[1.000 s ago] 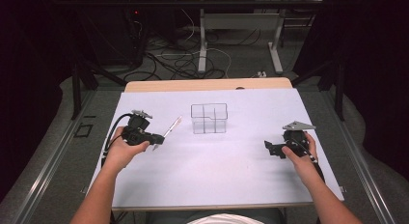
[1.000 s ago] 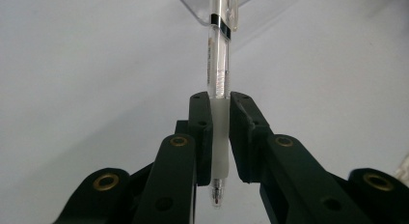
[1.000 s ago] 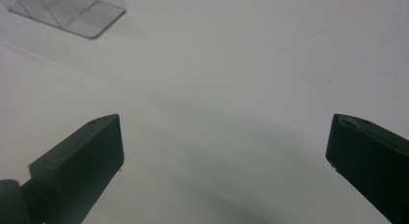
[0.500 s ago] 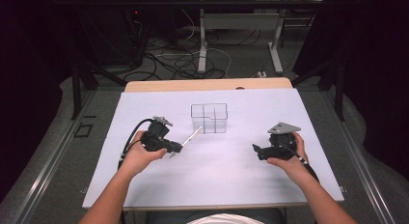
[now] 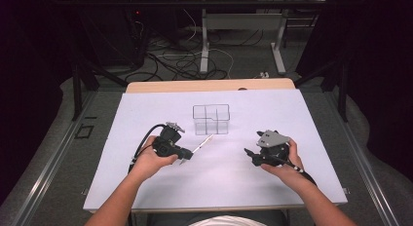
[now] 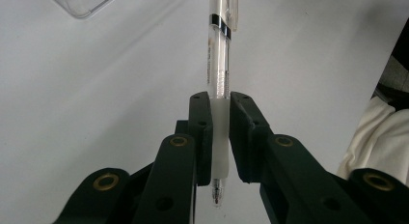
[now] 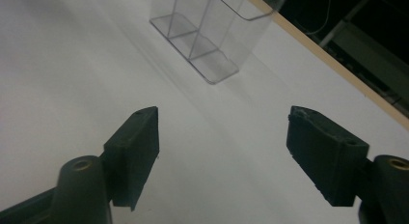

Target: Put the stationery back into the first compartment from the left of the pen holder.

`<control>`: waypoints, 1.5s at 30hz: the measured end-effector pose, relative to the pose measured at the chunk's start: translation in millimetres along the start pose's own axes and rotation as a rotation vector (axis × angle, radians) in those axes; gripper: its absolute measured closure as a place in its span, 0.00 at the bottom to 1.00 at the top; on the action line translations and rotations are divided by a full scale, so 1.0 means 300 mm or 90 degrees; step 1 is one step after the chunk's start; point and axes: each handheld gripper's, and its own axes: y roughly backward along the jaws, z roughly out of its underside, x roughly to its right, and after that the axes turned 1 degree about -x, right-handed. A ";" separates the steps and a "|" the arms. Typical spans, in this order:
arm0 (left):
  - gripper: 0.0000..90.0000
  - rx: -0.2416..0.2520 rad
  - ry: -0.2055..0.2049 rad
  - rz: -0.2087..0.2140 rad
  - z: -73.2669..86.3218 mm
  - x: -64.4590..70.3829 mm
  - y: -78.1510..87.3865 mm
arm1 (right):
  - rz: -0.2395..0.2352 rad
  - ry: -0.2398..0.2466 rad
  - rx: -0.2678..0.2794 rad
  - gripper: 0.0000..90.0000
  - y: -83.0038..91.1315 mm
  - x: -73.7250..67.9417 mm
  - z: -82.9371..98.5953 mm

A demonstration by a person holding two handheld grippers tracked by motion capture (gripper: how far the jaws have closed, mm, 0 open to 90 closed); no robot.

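**Pen clamped in the left gripper, clear organizer just ahead of it**

So the clear plastic organizer [image 5: 211, 119] sits on the white table [image 5: 146, 114], split by thin walls into compartments, and as far as I can see through it every one is empty. From the left gripper [image 5: 184, 155] it's ahead and a bit off to the side; in the left gripper view just one corner of it [image 6: 84, 3] pokes in at the top left. From the right gripper [image 5: 249, 155] it's ahead and across, and the right gripper view looks at it [image 7: 212, 31] past its jaws.

The pen [image 6: 219, 64] is the fun part. It's a clear-barrel one, pinched at its frosted grip section between the left gripper's [image 6: 220, 132] jaws. Long axis runs straight along the jaws: writing tip points back toward the hand, clip end sticks out forward. In the high view the pen [image 5: 202, 144] angles from the gripper toward the organizer, with its far end close to the near wall, can't tell if it touches.

Right gripper [image 7: 222, 151] has its jaws spread wide with only bare table between them, held well apart from the left one
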 end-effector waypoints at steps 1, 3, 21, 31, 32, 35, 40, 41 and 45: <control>0.89 -0.001 -0.002 0.001 -0.001 0.000 -0.003 | -0.005 0.018 -0.001 0.35 0.000 -0.010 -0.008; 0.89 -0.003 -0.004 0.002 -0.001 0.002 -0.007 | -0.008 0.052 -0.007 0.38 0.000 -0.033 -0.024; 0.89 -0.022 -0.012 0.010 -0.005 0.018 -0.042 | -0.009 0.437 -0.002 0.46 -0.056 -0.226 -0.107; 0.89 -0.030 -0.006 0.017 -0.012 0.022 -0.066 | 0.030 0.570 0.000 0.57 -0.094 -0.272 -0.107; 0.89 -0.034 -0.003 0.019 -0.013 0.023 -0.067 | 0.031 0.582 0.001 0.59 -0.098 -0.275 -0.110; 0.89 -0.033 -0.003 0.018 -0.019 0.024 -0.074 | 0.027 0.614 0.000 0.62 -0.107 -0.288 -0.117; 0.89 -0.038 -0.005 0.018 -0.020 0.022 -0.086 | 0.024 0.652 0.010 0.65 -0.116 -0.310 -0.119; 0.89 -0.038 0.001 0.017 -0.019 0.024 -0.088 | 0.031 0.654 0.014 0.66 -0.117 -0.313 -0.113; 0.89 -0.040 0.003 0.016 -0.018 0.026 -0.092 | 0.027 0.672 0.002 0.67 -0.122 -0.318 -0.113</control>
